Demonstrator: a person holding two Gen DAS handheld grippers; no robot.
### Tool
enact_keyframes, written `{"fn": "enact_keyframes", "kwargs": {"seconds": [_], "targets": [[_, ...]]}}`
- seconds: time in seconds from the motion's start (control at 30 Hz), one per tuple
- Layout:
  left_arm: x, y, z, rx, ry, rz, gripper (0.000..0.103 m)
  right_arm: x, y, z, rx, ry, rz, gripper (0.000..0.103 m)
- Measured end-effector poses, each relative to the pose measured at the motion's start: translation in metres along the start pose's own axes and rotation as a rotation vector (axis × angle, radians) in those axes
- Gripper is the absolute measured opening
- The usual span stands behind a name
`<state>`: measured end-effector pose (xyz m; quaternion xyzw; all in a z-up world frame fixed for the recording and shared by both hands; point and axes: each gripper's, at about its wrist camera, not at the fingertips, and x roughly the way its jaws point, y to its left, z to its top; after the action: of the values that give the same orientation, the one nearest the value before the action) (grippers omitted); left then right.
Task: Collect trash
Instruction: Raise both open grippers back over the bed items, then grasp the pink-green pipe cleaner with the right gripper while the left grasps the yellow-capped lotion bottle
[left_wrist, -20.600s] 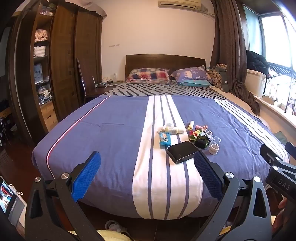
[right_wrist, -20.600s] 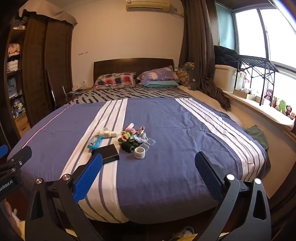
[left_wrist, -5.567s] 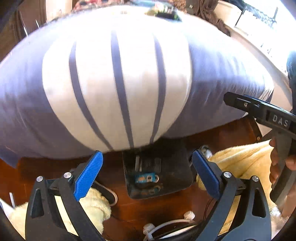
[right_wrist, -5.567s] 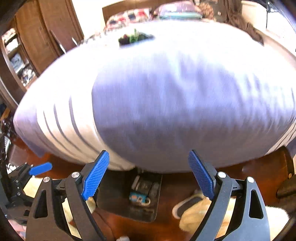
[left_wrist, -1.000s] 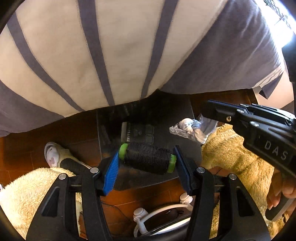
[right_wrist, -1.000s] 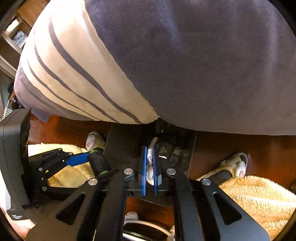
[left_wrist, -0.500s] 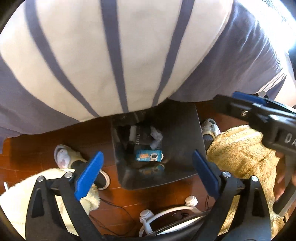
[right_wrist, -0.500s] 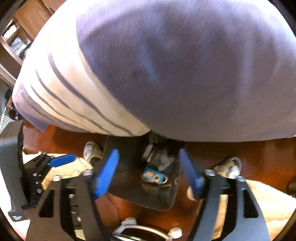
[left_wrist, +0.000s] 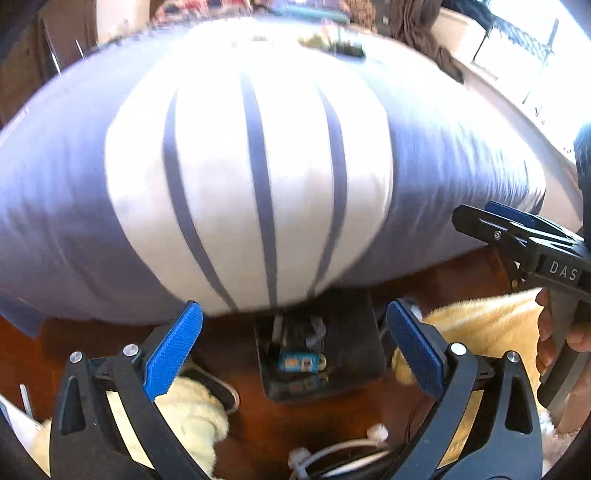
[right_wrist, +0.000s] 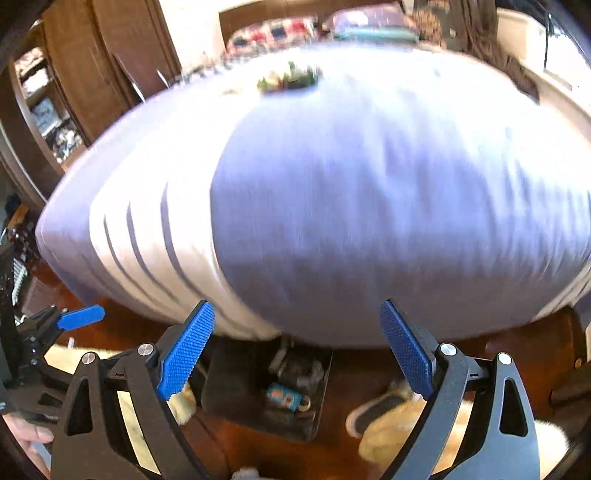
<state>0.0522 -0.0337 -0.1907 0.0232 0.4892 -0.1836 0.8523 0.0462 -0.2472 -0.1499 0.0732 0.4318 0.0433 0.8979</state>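
A black bin (left_wrist: 354, 354) stands on the wooden floor at the foot of the bed; it also shows in the right wrist view (right_wrist: 236, 387). Inside lie a small blue item (left_wrist: 295, 362) (right_wrist: 282, 399), a grey crumpled scrap (left_wrist: 314, 332) and dark pieces. My left gripper (left_wrist: 291, 347) is open and empty above the bin. My right gripper (right_wrist: 295, 350) is open and empty, also above the bin. A small pile of colourful items (left_wrist: 332, 42) (right_wrist: 290, 79) lies far up on the bed, blurred.
The bed with its blue and white striped cover (left_wrist: 258, 166) (right_wrist: 369, 203) fills most of both views. Fluffy yellow slippers (left_wrist: 192, 417) (right_wrist: 391, 424) flank the bin. White cables (left_wrist: 332, 450) lie on the floor. A wooden wardrobe (right_wrist: 74, 92) stands at the left.
One second ago my left gripper held a black thread spool and my right held a crumpled scrap over the bin. Both opened and let go. Both now tilt up towards the bed.
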Motion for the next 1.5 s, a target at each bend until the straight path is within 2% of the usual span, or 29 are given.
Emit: {"fn": "enact_keyframes", "kwargs": {"seconds": [0.2,0.3,0.53,0.7,0.77,0.83,0.93,1.0,1.13,1.2,1.43,1.5], "targets": [[-0.018,0.013,0.052,-0.005,-0.09,0.04,0.095,-0.007,-0.007,0.059,-0.026,-0.091,-0.041,0.093],[-0.018,0.022,0.082,-0.009,-0.116,0.055,0.095,0.001,-0.012,0.085,-0.023,-0.105,-0.048,0.093],[0.003,0.036,0.139,-0.009,-0.131,0.07,0.095,0.032,-0.015,0.136,-0.019,-0.108,-0.055,0.093],[0.024,0.037,0.172,0.009,-0.125,0.05,0.095,0.053,-0.007,0.173,-0.034,-0.128,-0.049,0.093],[0.031,0.039,0.182,0.013,-0.126,0.057,0.095,0.062,-0.004,0.186,-0.038,-0.132,-0.036,0.086],[0.037,0.043,0.195,0.018,-0.129,0.064,0.095,0.072,-0.002,0.199,-0.027,-0.125,-0.006,0.065],[0.045,0.052,0.215,0.014,-0.137,0.083,0.095,0.087,0.004,0.216,-0.018,-0.118,0.035,0.052],[0.049,0.056,0.223,0.015,-0.139,0.091,0.095,0.097,0.011,0.225,-0.027,-0.113,0.032,0.051],[0.055,0.059,0.232,0.019,-0.142,0.086,0.095,0.123,0.016,0.239,-0.017,-0.072,-0.027,0.05],[0.06,0.06,0.235,0.019,-0.139,0.079,0.095,0.129,0.016,0.242,-0.018,-0.082,-0.05,0.05],[0.071,0.062,0.245,0.018,-0.133,0.074,0.095,0.14,0.025,0.246,-0.071,-0.095,-0.067,0.032],[0.075,0.064,0.249,0.012,-0.133,0.071,0.095,0.138,0.023,0.246,-0.072,-0.104,-0.051,0.031]]}}
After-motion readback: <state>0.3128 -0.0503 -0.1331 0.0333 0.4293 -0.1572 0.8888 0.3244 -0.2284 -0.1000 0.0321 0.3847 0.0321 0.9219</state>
